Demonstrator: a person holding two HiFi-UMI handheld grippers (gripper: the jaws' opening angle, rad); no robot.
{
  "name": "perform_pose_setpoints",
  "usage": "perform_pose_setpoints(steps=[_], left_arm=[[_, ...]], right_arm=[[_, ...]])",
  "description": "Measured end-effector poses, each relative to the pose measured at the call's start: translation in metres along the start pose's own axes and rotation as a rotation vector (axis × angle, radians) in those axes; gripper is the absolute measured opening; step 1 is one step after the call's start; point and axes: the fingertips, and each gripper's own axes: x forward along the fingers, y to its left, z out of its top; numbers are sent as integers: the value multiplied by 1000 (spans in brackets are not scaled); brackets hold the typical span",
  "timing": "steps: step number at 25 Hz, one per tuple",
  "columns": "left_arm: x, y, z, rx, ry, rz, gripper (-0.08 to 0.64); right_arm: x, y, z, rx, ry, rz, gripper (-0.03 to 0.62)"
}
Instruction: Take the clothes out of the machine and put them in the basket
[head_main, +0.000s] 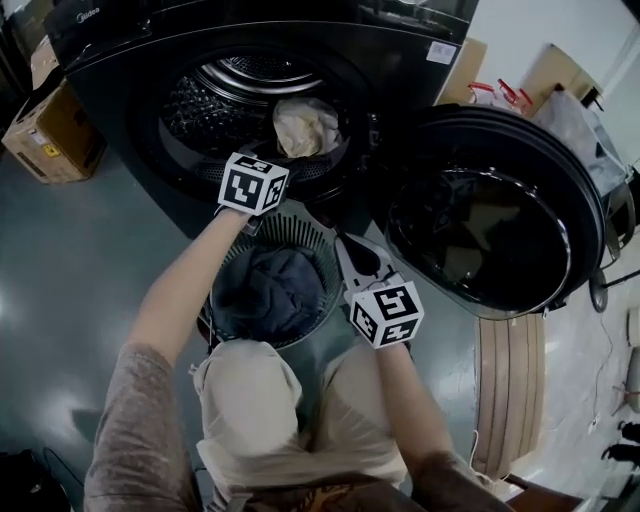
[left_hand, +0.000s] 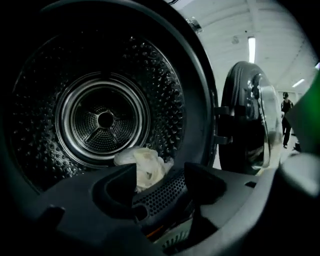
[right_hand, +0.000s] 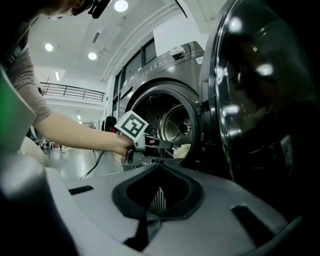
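Cream garment (left_hand: 145, 165) low in drum (left_hand: 165, 100), framed beyond parted, empty left gripper (left_hand: 161, 176) for pickup; right gripper (right_hand: 160, 167) clenched empty, parked near basket (head_main: 310, 234).

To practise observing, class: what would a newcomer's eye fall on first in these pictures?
The open drum at top centre, a pale cloth at its lip, and the round door swung out to its right. Below, a basket holds dark clothes; the left hand-held gripper points into the drum, jaws apart.
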Motion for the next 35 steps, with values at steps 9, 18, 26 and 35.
perform_pose_setpoints(steps=[9,18,26,35], left_arm=[[65,26,-22,-62,86,89,268],[63,41,-29,-72,101,132,9],[19,19,1,-122,-5,25,6],[-114,-21,-6,-133,14,-35,6]], right_arm=[[-5,4,2,-29,10,-5,-2],[-2,-3,0,-18,13,-19,-2],[2,-7,-6,-11,15,-13,-3],[12,-10,-14,30,17,8,-2]])
